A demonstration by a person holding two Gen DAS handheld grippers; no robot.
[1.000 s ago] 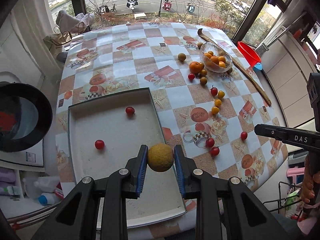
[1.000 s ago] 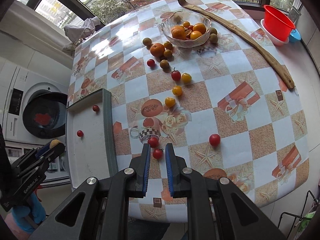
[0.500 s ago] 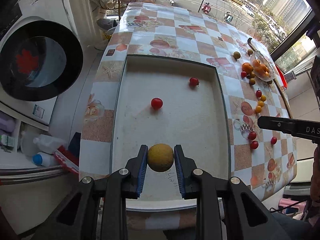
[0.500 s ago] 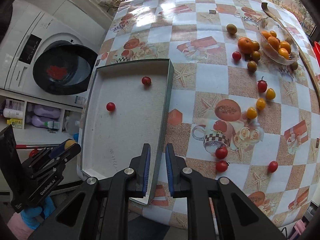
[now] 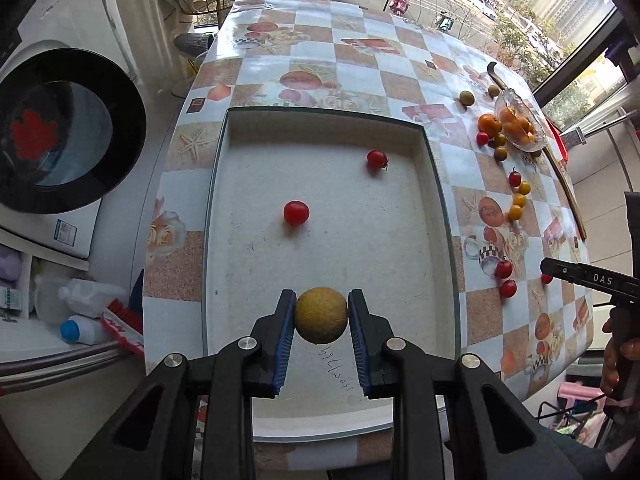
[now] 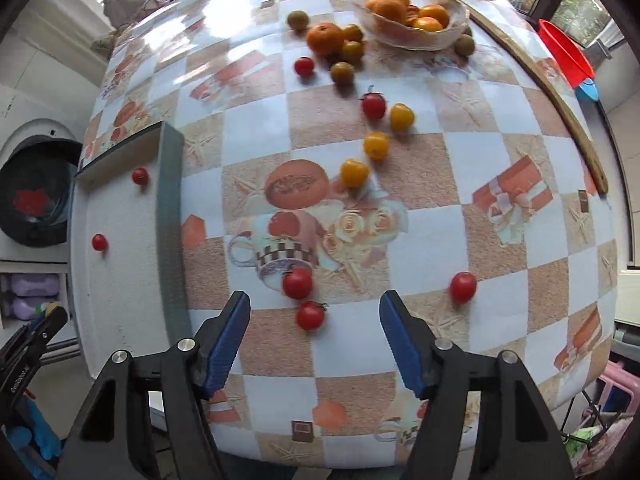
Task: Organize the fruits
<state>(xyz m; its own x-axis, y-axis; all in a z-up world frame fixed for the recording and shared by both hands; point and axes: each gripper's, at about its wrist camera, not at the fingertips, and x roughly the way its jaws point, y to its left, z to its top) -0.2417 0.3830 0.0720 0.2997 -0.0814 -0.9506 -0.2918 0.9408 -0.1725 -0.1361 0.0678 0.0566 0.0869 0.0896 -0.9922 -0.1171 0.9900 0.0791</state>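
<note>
My left gripper (image 5: pixel 321 316) is shut on a round yellow-brown fruit (image 5: pixel 321 314) and holds it over the near end of the white tray (image 5: pixel 224 152). Two red cherry tomatoes (image 5: pixel 296 212) (image 5: pixel 377 159) lie in the tray. My right gripper (image 6: pixel 315 328) is open above the tablecloth, with two red cherry tomatoes (image 6: pixel 310 315) (image 6: pixel 297 283) between and just beyond its fingers. A third red tomato (image 6: pixel 463 287) lies to the right. Yellow tomatoes (image 6: pixel 354 172) lie farther back.
A glass bowl (image 6: pixel 404 38) of oranges stands at the back, with an orange (image 6: pixel 325 38) and brownish fruits beside it. A long wooden stick (image 6: pixel 552 92) runs along the right edge. A red basin (image 6: pixel 566 54) sits beyond it. A washing machine (image 5: pixel 60 132) stands left of the table.
My right gripper has opened and moved right and closer to the table, over the two red tomatoes. My left gripper still holds the fruit over the tray and has come a little nearer.
</note>
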